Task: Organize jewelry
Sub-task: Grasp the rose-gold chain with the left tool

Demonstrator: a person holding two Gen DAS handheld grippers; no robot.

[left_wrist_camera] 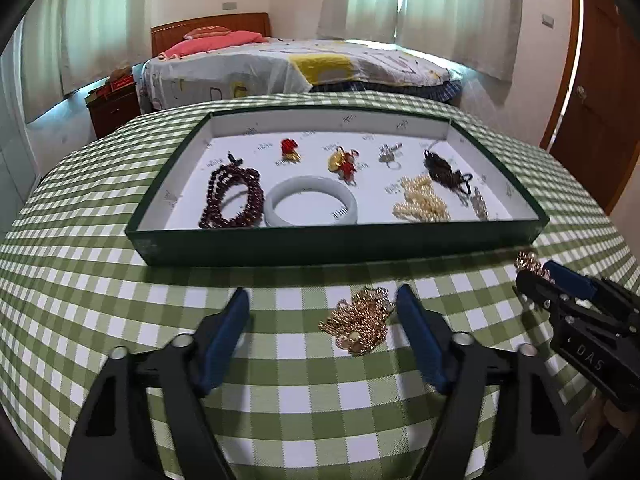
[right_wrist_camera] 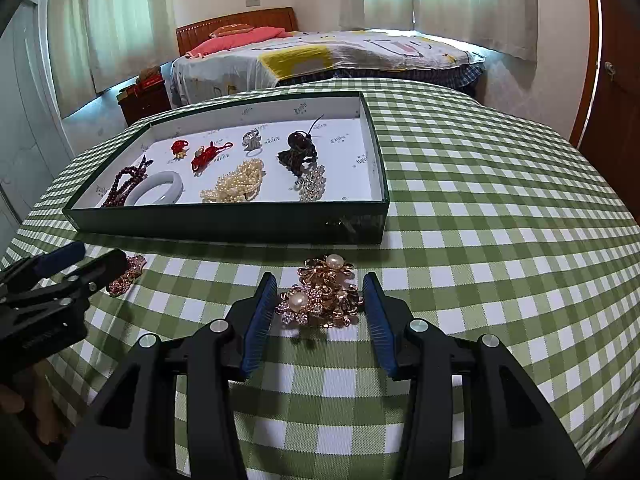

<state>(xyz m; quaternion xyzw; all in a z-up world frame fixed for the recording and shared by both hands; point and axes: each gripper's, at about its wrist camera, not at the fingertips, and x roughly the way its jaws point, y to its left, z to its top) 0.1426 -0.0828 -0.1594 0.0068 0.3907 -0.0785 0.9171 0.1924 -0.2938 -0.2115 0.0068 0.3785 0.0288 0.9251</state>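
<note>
A dark green tray (left_wrist_camera: pixel 336 240) (right_wrist_camera: pixel 224 222) with a white floor lies on the checked table. It holds a dark red bead string (left_wrist_camera: pixel 232 200), a pale bangle (left_wrist_camera: pixel 310 206), a pearl strand (left_wrist_camera: pixel 420 204) and several small charms. My left gripper (left_wrist_camera: pixel 322 300) is open, with its fingers on either side of a gold chain pile (left_wrist_camera: pixel 360 322) on the cloth. My right gripper (right_wrist_camera: pixel 320 284) is open around a cluster of gold pearl brooches (right_wrist_camera: pixel 324 292). The right gripper also shows in the left wrist view (left_wrist_camera: pixel 536 276), at the right.
The table has a green and white checked cloth (right_wrist_camera: pixel 500 200). A bed (left_wrist_camera: pixel 280 64) stands behind it, with a small wooden nightstand (left_wrist_camera: pixel 114 108) to the left and a wooden door (left_wrist_camera: pixel 600 80) to the right. The left gripper shows at the left of the right wrist view (right_wrist_camera: pixel 84 266).
</note>
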